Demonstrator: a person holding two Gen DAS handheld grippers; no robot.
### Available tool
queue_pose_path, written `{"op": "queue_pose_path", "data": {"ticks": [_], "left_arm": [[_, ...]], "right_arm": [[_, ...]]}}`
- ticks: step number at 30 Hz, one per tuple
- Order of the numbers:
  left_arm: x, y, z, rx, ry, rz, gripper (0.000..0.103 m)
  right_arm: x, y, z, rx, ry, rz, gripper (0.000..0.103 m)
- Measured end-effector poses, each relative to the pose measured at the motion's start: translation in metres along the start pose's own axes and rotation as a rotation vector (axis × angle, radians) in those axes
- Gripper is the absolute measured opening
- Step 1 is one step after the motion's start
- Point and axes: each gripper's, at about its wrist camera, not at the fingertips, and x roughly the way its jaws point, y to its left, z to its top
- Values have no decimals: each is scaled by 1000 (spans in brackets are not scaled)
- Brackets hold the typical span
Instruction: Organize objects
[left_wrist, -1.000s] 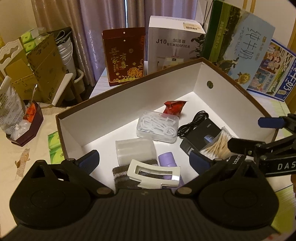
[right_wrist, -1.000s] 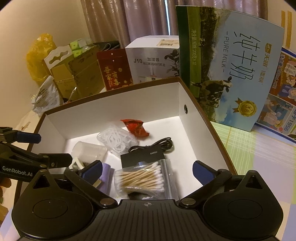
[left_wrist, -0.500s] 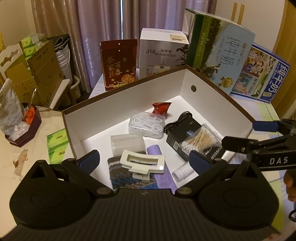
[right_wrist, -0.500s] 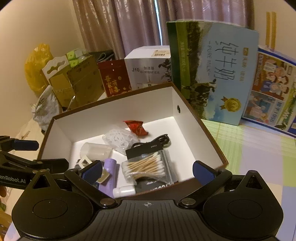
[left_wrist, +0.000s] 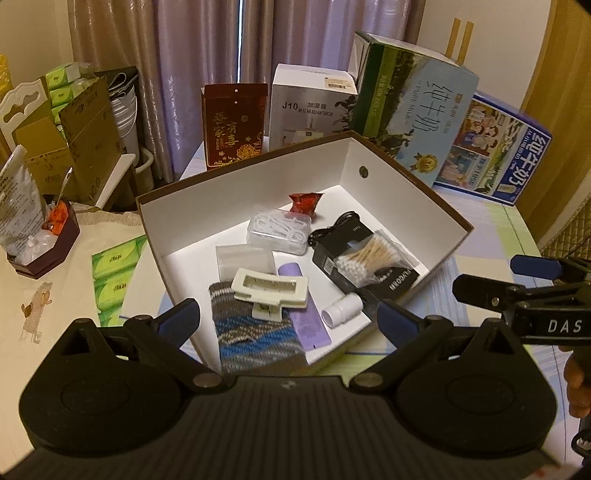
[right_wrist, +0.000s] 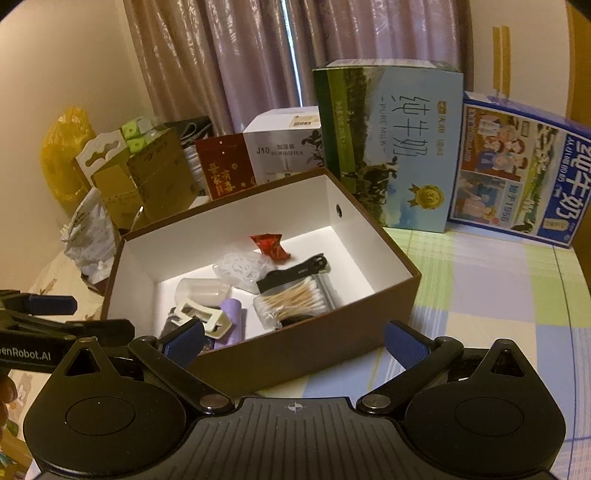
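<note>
box (left_wrist: 413, 184) holding hair clip (left_wrist: 271, 290), cotton swabs (left_wrist: 369, 258)

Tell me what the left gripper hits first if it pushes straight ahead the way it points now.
Probably the white hair clip on the striped knit cloth inside the box: it lies centred between the open left gripper fingers. Depth is uncertain.

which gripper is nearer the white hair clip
Left. The left gripper hangs just short of the hair clip; the right gripper sits outside the box's near wall.
</note>
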Motion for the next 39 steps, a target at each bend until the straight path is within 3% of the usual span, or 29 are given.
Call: {"op": "queue_pose_path", "data": {"ticks": [11,39], "left_arm": [[-48,-21,-36,-22,-11,3,100],[-164,-121,-165,-77,-36,51,100]], "right_arm": [[-44,3,-21,16,-13,30,101],[-201,-39,-135,-27,27,53,101]]}}
